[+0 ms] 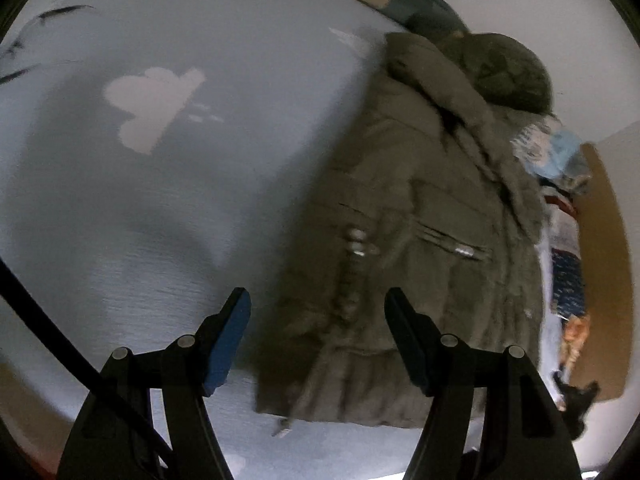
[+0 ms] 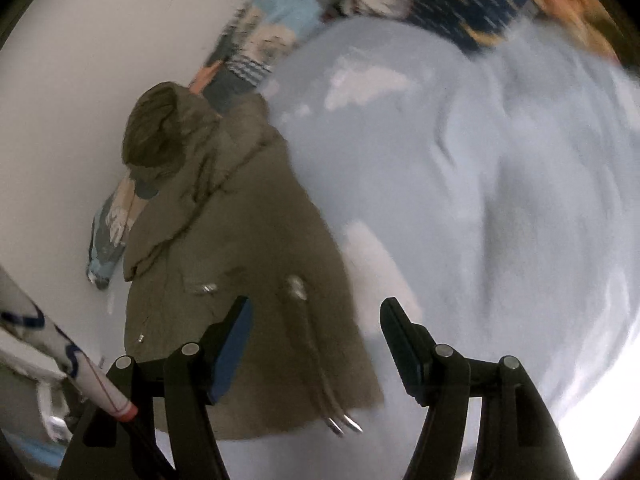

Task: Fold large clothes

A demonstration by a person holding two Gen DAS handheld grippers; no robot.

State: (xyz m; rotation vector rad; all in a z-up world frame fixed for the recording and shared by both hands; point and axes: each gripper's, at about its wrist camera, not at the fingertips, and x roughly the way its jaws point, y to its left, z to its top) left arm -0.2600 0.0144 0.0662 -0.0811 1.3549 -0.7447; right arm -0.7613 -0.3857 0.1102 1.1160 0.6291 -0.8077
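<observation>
An olive-green hooded jacket [image 1: 424, 216] lies folded lengthwise on a pale blue bedsheet [image 1: 160, 200], hood toward the wall, hem nearest me. My left gripper [image 1: 318, 304] hovers open above the hem's left part, with nothing between its fingers. In the right wrist view the same jacket [image 2: 240, 280] lies at the left, with its metal-tipped drawcords [image 2: 332, 420] trailing over the hem. My right gripper [image 2: 316, 312] stands open over the jacket's right edge and the sheet [image 2: 480, 200], holding nothing.
The sheet has white cloud prints [image 1: 152, 100]. Patterned pillows or bedding [image 2: 272, 28] lie along the wall beyond the hood. A wooden board [image 1: 600, 260] borders the bed at the right. A white printed cloth with an orange edge [image 2: 80, 372] shows at the lower left.
</observation>
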